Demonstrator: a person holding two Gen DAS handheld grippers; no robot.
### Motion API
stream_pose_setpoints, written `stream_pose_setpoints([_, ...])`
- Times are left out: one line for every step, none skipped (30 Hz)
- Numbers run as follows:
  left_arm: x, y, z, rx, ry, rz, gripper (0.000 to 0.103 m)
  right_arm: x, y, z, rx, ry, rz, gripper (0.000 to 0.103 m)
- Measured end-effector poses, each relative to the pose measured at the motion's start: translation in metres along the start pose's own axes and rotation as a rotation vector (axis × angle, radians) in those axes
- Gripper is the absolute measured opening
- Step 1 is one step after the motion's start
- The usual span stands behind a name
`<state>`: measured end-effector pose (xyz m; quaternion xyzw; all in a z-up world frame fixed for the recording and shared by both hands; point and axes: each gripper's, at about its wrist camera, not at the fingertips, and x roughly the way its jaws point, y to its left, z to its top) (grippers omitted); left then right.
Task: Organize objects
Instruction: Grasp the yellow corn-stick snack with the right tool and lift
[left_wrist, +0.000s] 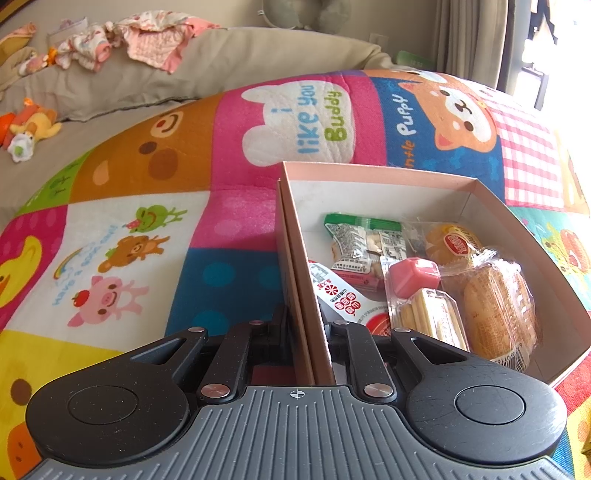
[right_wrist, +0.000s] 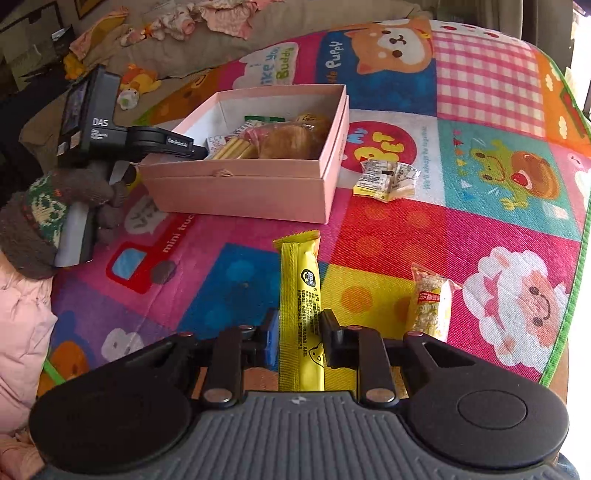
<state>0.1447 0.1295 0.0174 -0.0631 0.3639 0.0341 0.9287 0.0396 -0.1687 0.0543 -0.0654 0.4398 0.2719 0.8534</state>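
Right wrist view: right tongs (right_wrist: 300, 334) pinch yellow snack bar (right_wrist: 300, 295).

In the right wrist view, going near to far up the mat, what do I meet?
Right gripper around the yellow snack bar → pink box with the left gripper on its side wall → shiba puppy print on the play mat.

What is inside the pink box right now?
The pink box holds wrapped snacks: a green-topped packet, a pink candy, biscuit sticks and packaged cakes. Whatever lies beneath them is covered.
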Motion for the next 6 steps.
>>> stream_pose_setpoints([0.0,0.0,0.0,0.001,0.0,0.0,0.015,-0.006,0.006,0.002,-0.011,-0.01,0.016,0.023])
stream_pose_setpoints([0.0,0.0,0.0,0.0,0.0,0.0,0.015,-0.011,0.01,0.006,-0.018,-0.023,0.029,0.023])
stream_pose_setpoints([0.0,0.0,0.0,0.0,0.0,-0.001,0.015,-0.016,0.013,0.011,-0.023,-0.04,0.041,0.023])
stream_pose_setpoints([0.0,0.0,0.0,-0.001,0.0,-0.001,0.015,-0.022,0.015,0.019,-0.026,-0.063,0.049,0.023])
stream_pose_setpoints([0.0,0.0,0.0,-0.001,0.0,-0.001,0.015,-0.025,0.016,0.026,-0.029,-0.081,0.05,0.022])
stream_pose_setpoints([0.0,0.0,0.0,-0.001,0.0,-0.002,0.015,-0.027,0.017,0.038,-0.036,-0.104,0.047,0.022])
